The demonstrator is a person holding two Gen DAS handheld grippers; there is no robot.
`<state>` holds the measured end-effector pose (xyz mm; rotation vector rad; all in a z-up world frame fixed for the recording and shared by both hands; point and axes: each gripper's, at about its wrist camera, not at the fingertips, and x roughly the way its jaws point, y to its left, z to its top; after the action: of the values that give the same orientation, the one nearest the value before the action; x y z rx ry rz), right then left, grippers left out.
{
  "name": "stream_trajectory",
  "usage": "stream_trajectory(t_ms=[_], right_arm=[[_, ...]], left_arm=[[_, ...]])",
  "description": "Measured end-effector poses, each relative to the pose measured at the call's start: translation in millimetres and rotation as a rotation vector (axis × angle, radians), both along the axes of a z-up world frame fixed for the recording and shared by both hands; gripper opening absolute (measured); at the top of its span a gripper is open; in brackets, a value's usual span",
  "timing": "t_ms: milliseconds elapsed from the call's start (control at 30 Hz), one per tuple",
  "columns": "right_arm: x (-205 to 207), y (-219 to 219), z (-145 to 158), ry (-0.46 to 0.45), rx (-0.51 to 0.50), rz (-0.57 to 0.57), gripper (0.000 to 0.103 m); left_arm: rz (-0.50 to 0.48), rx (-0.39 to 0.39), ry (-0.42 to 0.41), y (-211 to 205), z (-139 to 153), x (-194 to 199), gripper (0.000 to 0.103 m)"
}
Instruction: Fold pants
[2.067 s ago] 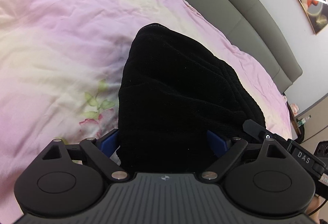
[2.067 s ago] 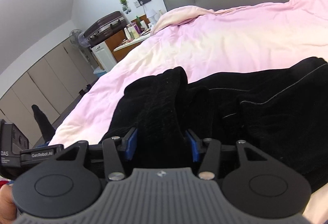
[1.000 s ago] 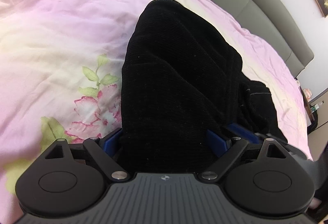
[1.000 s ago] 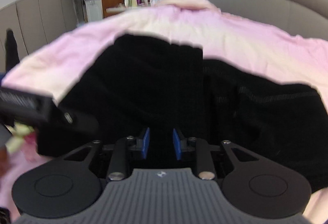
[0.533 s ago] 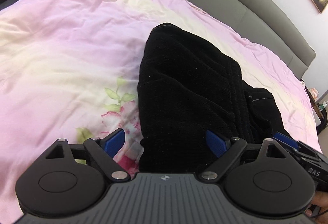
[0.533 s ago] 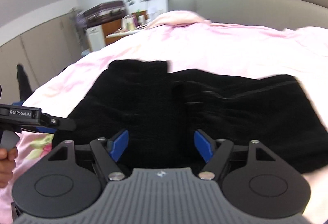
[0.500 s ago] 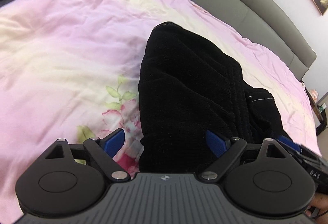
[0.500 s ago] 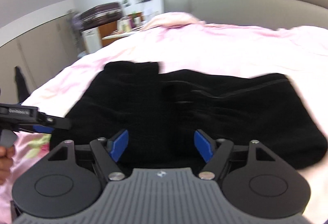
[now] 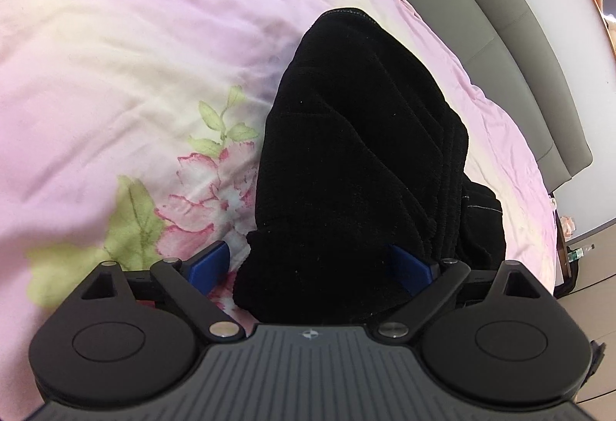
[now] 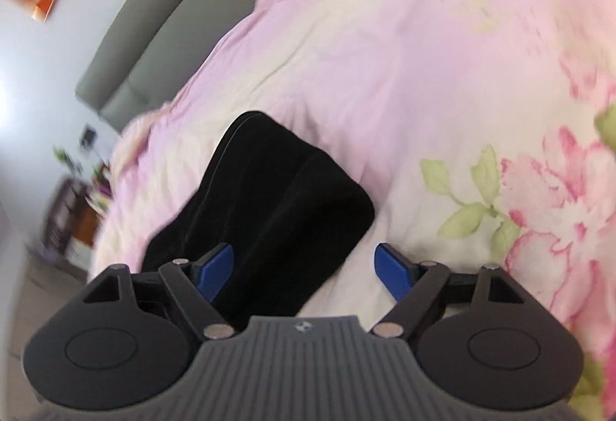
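Black pants (image 9: 358, 136) lie folded in a thick stack on the pink floral duvet (image 9: 134, 55). My left gripper (image 9: 308, 265) stands open at the near end of the stack. Its left pad sits apart from the cloth, and the fabric partly covers its right pad. In the right wrist view the other end of the pants (image 10: 269, 182) shows as a rounded folded corner. My right gripper (image 10: 304, 265) is over that corner with its jaws opening. The cloth lies between the pads, close to the left one, and neither pad presses on it.
The grey padded headboard (image 9: 500, 36) runs along the far side of the bed, also seen as the headboard (image 10: 161, 16) in the right view. A blurred dresser (image 10: 73, 205) stands beyond the bed's edge. Bare duvet (image 10: 423, 55) spreads around the pants.
My right gripper has let go of the pants, spread its jaws, swung sideways to the pants' other end and rolled. My left gripper's jaws have widened off the fabric.
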<state>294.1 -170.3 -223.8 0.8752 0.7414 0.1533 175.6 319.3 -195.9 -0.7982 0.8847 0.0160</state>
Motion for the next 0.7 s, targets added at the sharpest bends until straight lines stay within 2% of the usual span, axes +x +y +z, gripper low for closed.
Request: stream_trajectory(t_ms=[100,167,233,367,400,467,567,633,700], right_arm=[[12,-9,-8,0.006,0.105,-0.048,0.081],[22,-8,-10,0.004,0.109,-0.066,0.083],[33,-3,-11,0.027,0.074,-0.075,0.084],[51,12,-12,0.034,-0.002,-0.048,0.097],[54,16,-10,0.034,-0.040,-0.043,0.096],[56,24,0,0.037,-0.123,-0.048,0.088],[54,24,17,-0.039,-0.230,-0.034,0.086],[64,20,20,-0.014,-0.332,0.004,0.086],[81,14,7,0.055,-0.275,0.137,0.087]], left_arm=[[0.004,0.007,0.013,-6,-4,7,0.103],[0.005,0.020,0.021,-13,-4,14,0.103],[0.011,0.028,0.026,-18,-4,19,0.103],[0.040,0.007,0.037,-17,-7,23,0.103],[0.041,0.004,0.042,-17,-7,24,0.103],[0.034,0.004,0.047,-17,-6,24,0.103],[0.019,0.005,0.040,-16,-6,22,0.103],[0.021,0.004,0.035,-16,-7,21,0.103],[0.027,0.009,0.031,-17,-7,21,0.103]])
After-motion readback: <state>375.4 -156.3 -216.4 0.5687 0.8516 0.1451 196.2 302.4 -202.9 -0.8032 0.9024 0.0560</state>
